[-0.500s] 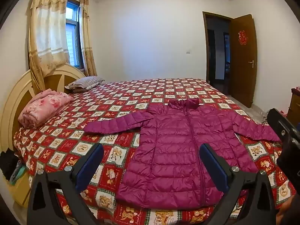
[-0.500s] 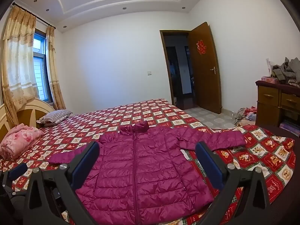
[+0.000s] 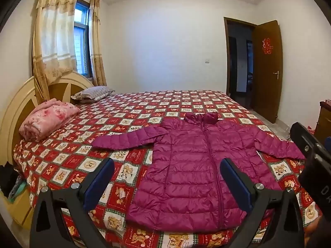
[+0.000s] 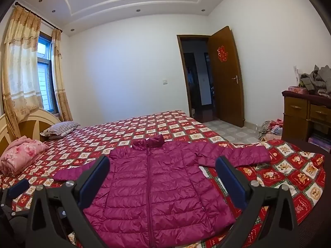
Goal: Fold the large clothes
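A magenta puffer jacket lies flat and zipped on the bed, front up, collar toward the far side and both sleeves spread out. In the right wrist view the jacket fills the near middle. My left gripper hovers open above the hem's left part, with nothing between its blue pads. My right gripper is also open over the jacket's body, holding nothing. Part of the right gripper's body shows at the right edge of the left wrist view.
The bed has a red patterned quilt and a curved headboard at the left. On it lie a folded pink blanket and a pillow. An open door and a cluttered wooden dresser stand at the right.
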The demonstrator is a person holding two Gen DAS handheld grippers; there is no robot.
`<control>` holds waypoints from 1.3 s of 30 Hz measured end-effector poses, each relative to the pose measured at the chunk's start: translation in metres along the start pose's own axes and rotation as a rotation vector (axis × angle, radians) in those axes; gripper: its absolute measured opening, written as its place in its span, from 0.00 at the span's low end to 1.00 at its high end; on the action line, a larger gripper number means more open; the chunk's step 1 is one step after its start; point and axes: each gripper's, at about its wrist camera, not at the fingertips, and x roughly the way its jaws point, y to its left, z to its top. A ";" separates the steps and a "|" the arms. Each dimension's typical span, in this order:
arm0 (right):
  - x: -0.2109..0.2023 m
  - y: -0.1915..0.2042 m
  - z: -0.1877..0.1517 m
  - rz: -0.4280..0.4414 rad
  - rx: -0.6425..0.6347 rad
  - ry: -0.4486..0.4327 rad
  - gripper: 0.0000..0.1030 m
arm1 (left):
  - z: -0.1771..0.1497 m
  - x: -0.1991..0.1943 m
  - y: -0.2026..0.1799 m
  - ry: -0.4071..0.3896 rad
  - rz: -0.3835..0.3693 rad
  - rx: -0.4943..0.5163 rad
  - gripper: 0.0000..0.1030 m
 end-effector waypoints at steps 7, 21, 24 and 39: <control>-0.001 0.001 -0.001 0.000 -0.002 -0.003 1.00 | -0.001 0.000 -0.002 -0.006 0.005 0.005 0.99; -0.002 0.000 0.002 -0.005 -0.001 -0.007 1.00 | -0.001 0.000 -0.003 -0.007 0.000 0.005 0.99; -0.002 0.000 0.002 -0.005 -0.001 -0.009 1.00 | -0.002 0.000 -0.004 -0.009 -0.001 0.005 0.99; -0.002 0.001 0.001 -0.006 -0.002 -0.010 1.00 | -0.001 -0.001 -0.005 -0.007 -0.002 0.006 0.99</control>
